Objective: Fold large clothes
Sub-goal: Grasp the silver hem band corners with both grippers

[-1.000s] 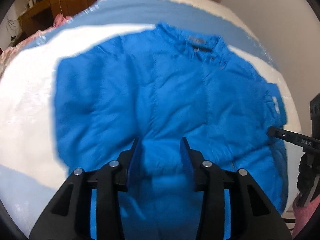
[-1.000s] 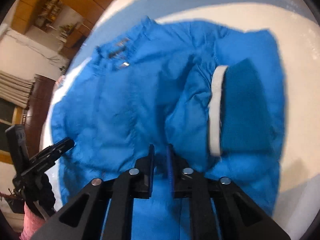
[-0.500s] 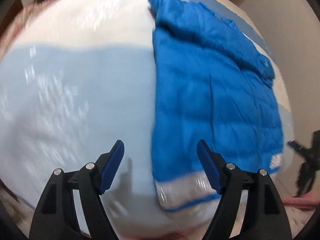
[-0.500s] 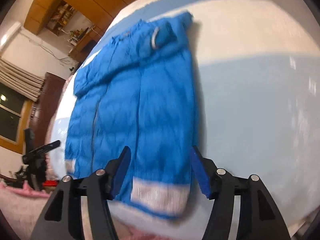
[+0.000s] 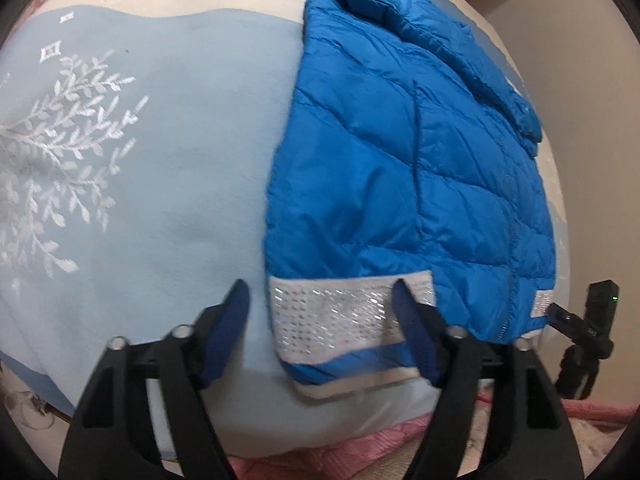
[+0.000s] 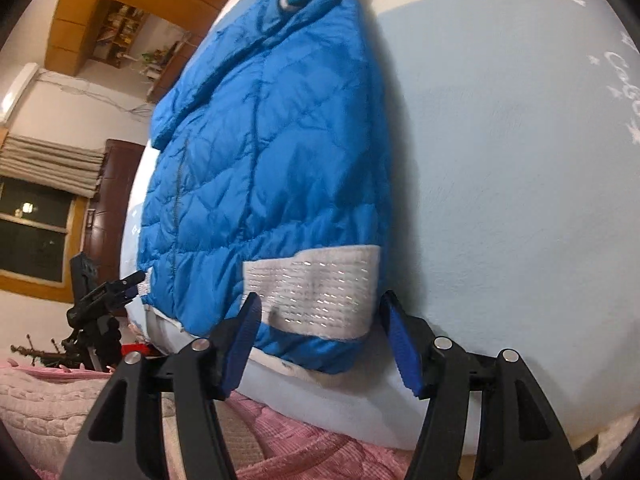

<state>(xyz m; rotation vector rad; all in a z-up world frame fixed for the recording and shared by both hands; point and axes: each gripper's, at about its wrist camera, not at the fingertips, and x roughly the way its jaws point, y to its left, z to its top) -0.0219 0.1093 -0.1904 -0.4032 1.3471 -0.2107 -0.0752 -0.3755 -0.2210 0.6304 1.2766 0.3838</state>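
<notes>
A pale blue bedspread with a white embroidered leaf pattern (image 5: 120, 168) covers a bed and fills the left side of the left wrist view. To the right of the leaf pattern lies a bright blue quilted puffer jacket (image 5: 400, 152), folded into a long narrow shape that runs away from the camera, its white hem band with silvery reflective dashes (image 5: 340, 316) nearest the viewer. The left gripper (image 5: 320, 316), black with blue pads, is spread wide and holds nothing; one fingertip sits over the bedspread just left of the hem band, the other over the band's right end. At the far right edge the other black gripper reaches in near the jacket's lower corner. In the right wrist view, a dark window, a brown door and wooden cabinets show at left. Next comes the same jacket (image 6: 272, 152), then bare bedspread (image 6: 500, 160) carrying faint white stars and script too small to read. The right gripper (image 6: 320, 320) is also spread wide and empty, straddling the hem band (image 6: 320, 292). A pink knitted blanket (image 6: 48, 400) lies below the bed's edge.
</notes>
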